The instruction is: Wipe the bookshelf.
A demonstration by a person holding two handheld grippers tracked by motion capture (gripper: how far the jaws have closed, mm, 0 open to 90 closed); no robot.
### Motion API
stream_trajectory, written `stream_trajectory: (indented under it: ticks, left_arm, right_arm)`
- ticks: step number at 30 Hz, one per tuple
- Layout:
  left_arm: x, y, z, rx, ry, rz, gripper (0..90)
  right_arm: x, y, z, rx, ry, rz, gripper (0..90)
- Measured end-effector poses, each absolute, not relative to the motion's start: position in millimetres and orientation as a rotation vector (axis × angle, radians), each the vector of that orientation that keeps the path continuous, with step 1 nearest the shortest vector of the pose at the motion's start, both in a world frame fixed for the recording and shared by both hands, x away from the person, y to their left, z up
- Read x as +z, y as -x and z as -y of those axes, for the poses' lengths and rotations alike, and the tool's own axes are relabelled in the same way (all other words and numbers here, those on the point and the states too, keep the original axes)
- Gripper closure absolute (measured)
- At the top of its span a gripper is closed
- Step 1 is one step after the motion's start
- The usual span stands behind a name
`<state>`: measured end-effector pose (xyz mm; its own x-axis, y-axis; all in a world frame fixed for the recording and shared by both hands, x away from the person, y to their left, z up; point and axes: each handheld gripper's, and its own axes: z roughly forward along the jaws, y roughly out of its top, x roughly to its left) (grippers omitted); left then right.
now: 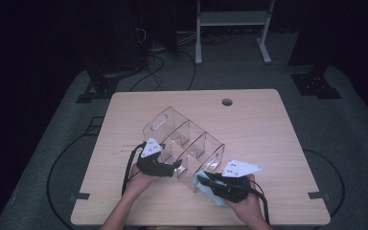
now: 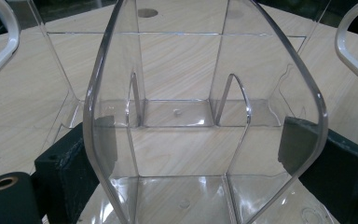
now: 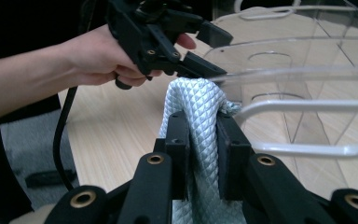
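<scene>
A clear plastic organizer [image 1: 182, 139] with several compartments and handle slots lies tilted on the wooden table [image 1: 254, 129]. My left gripper [image 1: 175, 167] holds its near left end. In the left gripper view the black jaws of my left gripper [image 2: 193, 135] stand wide on either side of a curved clear panel [image 2: 177, 60] and press on it. My right gripper [image 1: 205, 178] is shut on a pale blue quilted cloth [image 1: 210, 190]. In the right gripper view the cloth [image 3: 198, 102] bulges from my right gripper [image 3: 200, 126] against the organizer's rim [image 3: 307, 74], just below the left gripper [image 3: 205, 51].
A round cable hole [image 1: 227, 102] sits near the table's far edge. Bare wood lies to the right and behind the organizer. Beyond the table are dark floor, cables [image 1: 158, 67] and a white frame [image 1: 232, 19].
</scene>
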<state>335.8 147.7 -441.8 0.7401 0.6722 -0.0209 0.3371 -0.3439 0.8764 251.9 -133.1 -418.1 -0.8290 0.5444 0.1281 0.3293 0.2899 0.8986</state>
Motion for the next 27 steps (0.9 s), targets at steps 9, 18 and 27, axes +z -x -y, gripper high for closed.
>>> stream_trajectory:
  ticks: [9,18,27]
  left_arm:
    - [-442,-335,-143,0.437,-1.954,-0.777,7.7]
    - [-442,-335,-143,0.436,-1.954,-0.769,8.0]
    - [-443,-334,-142,0.433,-1.949,-0.77,7.6]
  right_arm:
    - [-411,-261,150,1.564,-0.862,-2.279,77.0]
    - [-409,-261,151,1.57,-0.848,-2.283,76.9]
    - [-409,-261,154,1.646,-0.866,-2.28,76.7]
